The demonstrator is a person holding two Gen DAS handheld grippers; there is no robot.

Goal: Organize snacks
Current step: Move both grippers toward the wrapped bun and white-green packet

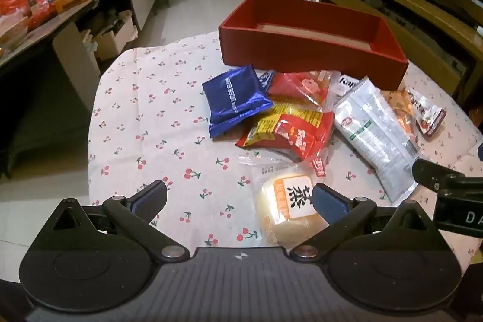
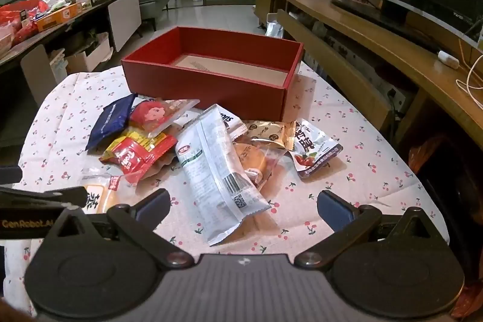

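Hovering: we hold both grippers low at 6 o'clock, facing the heap.
Left gripper (image 1: 238,198): fingers spread wide, holding nothing; steamed cake packet (image 1: 289,208) lies just beside its right finger.
Right gripper (image 2: 243,205): fingers spread, straddling the white packet (image 2: 215,168).
Snacks: piled mid-cloth, touching.
Red box (image 2: 211,86): at 12 o'clock, open-topped, so we judge it the bin.

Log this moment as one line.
left gripper: open, empty | right gripper: open, empty | red box: empty | snacks: piled on tablecloth
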